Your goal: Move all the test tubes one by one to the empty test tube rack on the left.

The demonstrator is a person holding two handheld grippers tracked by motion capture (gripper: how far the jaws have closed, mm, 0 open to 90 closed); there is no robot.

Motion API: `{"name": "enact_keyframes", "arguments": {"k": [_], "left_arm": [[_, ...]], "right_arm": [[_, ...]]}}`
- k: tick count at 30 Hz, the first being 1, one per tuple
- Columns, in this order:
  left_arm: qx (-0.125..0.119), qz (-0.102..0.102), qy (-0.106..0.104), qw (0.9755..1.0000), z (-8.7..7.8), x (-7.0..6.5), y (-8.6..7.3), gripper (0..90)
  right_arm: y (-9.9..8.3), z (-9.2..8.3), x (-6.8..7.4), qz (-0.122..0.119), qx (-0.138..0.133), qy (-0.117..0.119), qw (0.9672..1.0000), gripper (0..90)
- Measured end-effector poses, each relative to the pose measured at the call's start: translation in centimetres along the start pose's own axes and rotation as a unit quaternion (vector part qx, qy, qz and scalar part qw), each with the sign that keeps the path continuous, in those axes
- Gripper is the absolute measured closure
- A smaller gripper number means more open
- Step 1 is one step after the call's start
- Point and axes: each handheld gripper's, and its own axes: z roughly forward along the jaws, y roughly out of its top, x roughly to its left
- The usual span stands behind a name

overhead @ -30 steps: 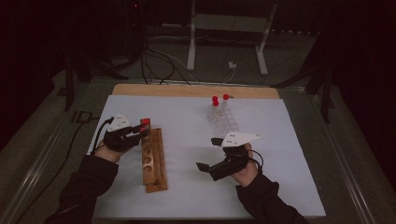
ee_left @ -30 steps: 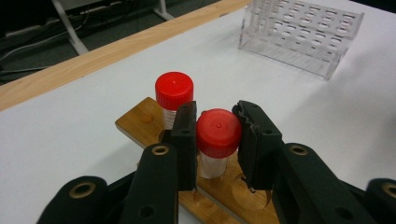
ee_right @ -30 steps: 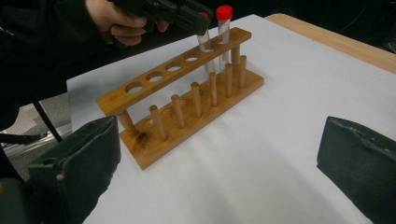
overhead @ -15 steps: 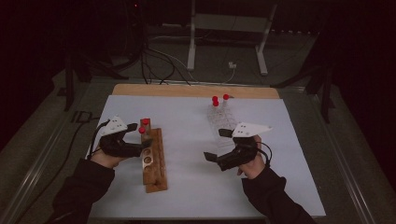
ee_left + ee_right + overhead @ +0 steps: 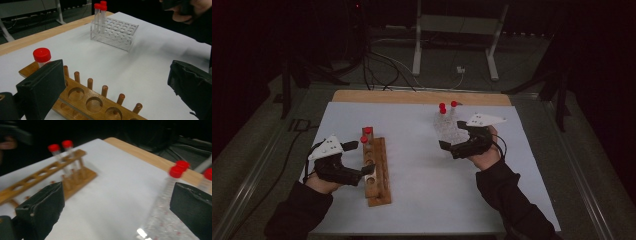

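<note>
Both grippers (image 5: 357,159) (image 5: 451,135) gape over white table (image 5: 422,170) in dark room.

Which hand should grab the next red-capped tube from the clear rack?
Probably the right. The right gripper is at the clear rack, jaws open, with red-capped tubes just ahead. The left gripper sits across the table by the wooden rack.

I saw a table (image 5: 422,96) with a wooden top, nearly all of it covered by a white sheet (image 5: 422,175). On the sheet's left side stood a wooden tube rack (image 5: 377,175) with two red-capped tubes (image 5: 366,135) at its far end. A clear plastic rack (image 5: 447,131) holding red-capped tubes stood toward the far right.
</note>
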Motion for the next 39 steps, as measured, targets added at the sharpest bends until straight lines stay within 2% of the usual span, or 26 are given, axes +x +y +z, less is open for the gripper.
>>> {"name": "enact_keyframes", "arguments": {"k": [5,6,11,13,16,17,21,25,27,30,34,35,39], "left_arm": [[-0.001,0.001,0.001,1.0,0.0,0.0,-0.3,2.1],[-0.001,0.001,0.0,1.0,0.0,0.0,-0.3,2.1],[-0.005,0.001,0.001,1.0,0.0,0.1,-0.3,2.1],[-0.005,-0.001,0.0,1.0,0.0,0.1,-0.4,2.1],[-0.004,0.0,-0.002,1.0,0.0,0.1,-0.4,2.1],[-0.003,0.0,-0.002,1.0,0.0,0.1,-0.4,2.1],[-0.003,0.0,-0.003,1.0,0.0,0.1,-0.4,2.1],[-0.004,0.001,-0.003,1.0,0.0,0.1,-0.4,2.1],[-0.004,0.001,-0.003,1.0,0.0,0.1,-0.4,2.1],[-0.004,0.002,-0.003,1.0,0.0,0.1,-0.4,2.1],[-0.002,0.001,-0.005,1.0,0.0,0.2,-0.5,2.1],[-0.002,0.001,-0.004,1.0,0.0,0.2,-0.5,2.1],[-0.002,0.002,-0.005,1.0,0.0,0.1,-0.5,2.1]], "right_arm": [[-0.2,1.7,-1.7,-0.007,0.022,-0.014,0.9996,0.6],[-0.2,2.0,-2.0,-0.006,0.026,-0.016,0.9995,5.8],[0.0,3.6,-3.6,-0.002,0.042,-0.031,0.9986,9.3],[0.1,4.1,-4.3,0.001,0.047,-0.039,0.9981,16.5],[0.2,5.0,-5.2,0.007,0.061,-0.051,0.9969,19.5],[0.2,5.3,-5.5,0.01,0.064,-0.051,0.9966,25.6],[0.2,6.5,-6.5,0.015,0.076,-0.057,0.9954,36.6],[0.0,7.7,-7.3,0.021,0.09,-0.069,0.9933,46.5],[0.0,8.2,-7.6,0.02,0.097,-0.074,0.9924,55.4],[0.0,8.9,-7.9,0.02,0.111,-0.08,0.9905,59.2],[0.1,9.5,-8.0,0.022,0.119,-0.075,0.9898,65.4],[0.1,9.7,-7.9,0.021,0.121,-0.083,0.989,68.1],[0.1,10.1,-8.0,0.025,0.126,-0.089,0.9877,73.9]]}}
